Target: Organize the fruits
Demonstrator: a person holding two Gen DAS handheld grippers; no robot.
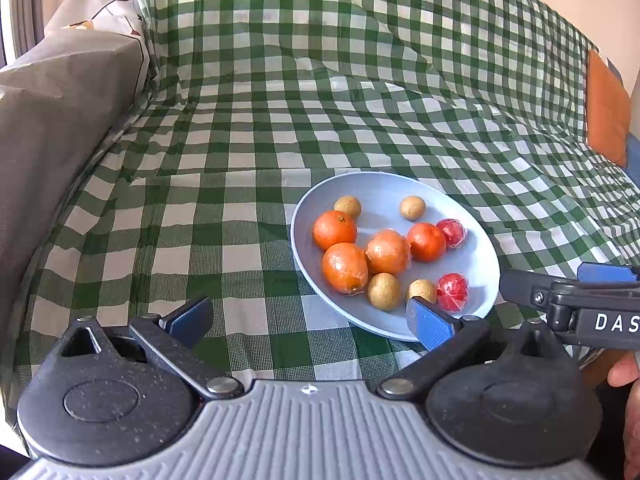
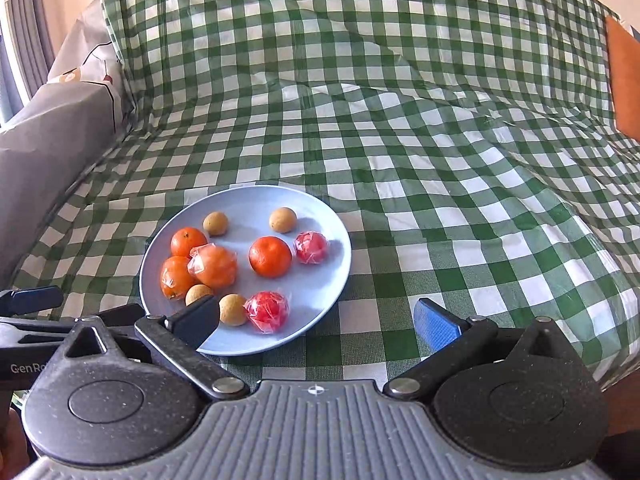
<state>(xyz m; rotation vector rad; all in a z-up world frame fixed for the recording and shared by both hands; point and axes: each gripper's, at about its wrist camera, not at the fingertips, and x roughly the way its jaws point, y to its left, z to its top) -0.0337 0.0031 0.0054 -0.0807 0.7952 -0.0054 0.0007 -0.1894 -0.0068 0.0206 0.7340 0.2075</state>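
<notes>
On the green-and-white checked cloth (image 2: 400,160) sits a pale blue plate (image 2: 316,280), and all the fruit lies on it. Four oranges cluster toward its left side: a bare orange (image 2: 189,241) at the far left, a film-wrapped orange (image 2: 215,266) touching its neighbours, another wrapped one (image 2: 174,278) nearer, and a lone bare orange (image 2: 270,256) near the middle. Two red fruits in clear wrap (image 2: 311,247) (image 2: 267,311) lie on the right and near sides, apart from each other. Four small tan round fruits are spread about: two at the far part of the plate (image 2: 215,223) (image 2: 283,219) and two at the near rim (image 2: 234,309) (image 2: 196,293), the last partly hidden behind a finger. The right tongs (image 2: 316,322) stand wide with nothing between them, their left finger over the plate's near rim and their right finger over bare cloth. The left tongs (image 1: 308,322) are also spread wide and hold nothing; their right finger overlaps the plate's near edge in the left wrist view. At the far left a grey cushion (image 1: 60,120) leans beside the cloth, and an orange panel (image 1: 606,112) shows at the far right.
</notes>
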